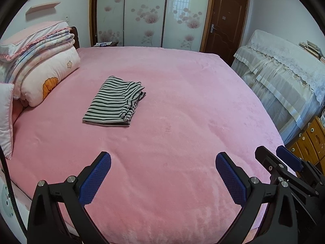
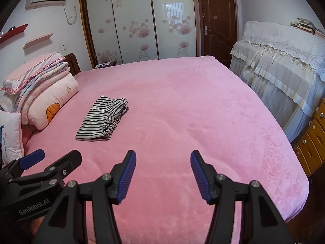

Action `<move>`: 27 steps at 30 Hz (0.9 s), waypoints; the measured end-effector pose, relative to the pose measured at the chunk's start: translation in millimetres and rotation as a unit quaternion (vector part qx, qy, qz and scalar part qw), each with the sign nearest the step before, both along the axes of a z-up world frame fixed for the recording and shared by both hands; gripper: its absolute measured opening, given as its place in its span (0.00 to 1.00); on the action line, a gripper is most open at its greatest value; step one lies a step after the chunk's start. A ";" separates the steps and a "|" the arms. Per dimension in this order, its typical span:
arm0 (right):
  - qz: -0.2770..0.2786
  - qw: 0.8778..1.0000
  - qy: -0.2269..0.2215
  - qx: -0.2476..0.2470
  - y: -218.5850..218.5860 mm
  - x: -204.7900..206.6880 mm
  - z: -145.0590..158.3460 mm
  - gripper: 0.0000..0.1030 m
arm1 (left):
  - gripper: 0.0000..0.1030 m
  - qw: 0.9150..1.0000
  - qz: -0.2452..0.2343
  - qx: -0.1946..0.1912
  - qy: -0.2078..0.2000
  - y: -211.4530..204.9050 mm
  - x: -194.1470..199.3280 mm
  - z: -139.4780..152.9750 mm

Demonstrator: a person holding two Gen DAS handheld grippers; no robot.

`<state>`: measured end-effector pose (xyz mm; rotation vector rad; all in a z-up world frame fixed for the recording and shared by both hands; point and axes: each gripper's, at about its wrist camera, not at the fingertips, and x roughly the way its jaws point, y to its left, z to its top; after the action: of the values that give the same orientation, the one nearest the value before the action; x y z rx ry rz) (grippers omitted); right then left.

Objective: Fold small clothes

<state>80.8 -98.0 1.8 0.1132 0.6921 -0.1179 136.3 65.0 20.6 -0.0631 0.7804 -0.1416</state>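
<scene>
A black-and-white striped garment lies folded into a neat rectangle on the pink bed, left of the middle. In the right wrist view the same striped garment sits well ahead and to the left. My left gripper hovers over the near part of the bed, open, with nothing between its blue pads. My right gripper is beside it, also open and empty. Each gripper shows at the edge of the other's view: the right gripper and the left gripper. Both are well short of the garment.
Folded quilts and pillows are stacked at the bed's left end, with a small pillow nearer. A lace-covered piece of furniture and wooden drawers stand to the right. Wardrobe doors and a brown door lie beyond.
</scene>
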 end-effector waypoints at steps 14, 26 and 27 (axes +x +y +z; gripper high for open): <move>-0.007 1.000 -0.004 -0.010 -8.9 -10.5 4.4 0.55 | 0.99 1.000 -0.001 0.000 0.005 -4.2 -5.6 -1.9; -0.019 1.000 -0.010 -0.020 -12.2 -18.1 5.2 0.55 | 0.99 1.000 -0.005 0.018 -0.006 -8.4 -15.2 0.8; -0.019 1.000 -0.010 -0.021 -12.5 -18.4 5.0 0.55 | 0.99 1.000 -0.005 0.019 -0.005 -9.2 -16.0 1.2</move>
<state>62.4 -110.5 6.8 0.0881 0.6675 -0.1678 120.3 55.8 21.8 -0.0231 0.7727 -0.1359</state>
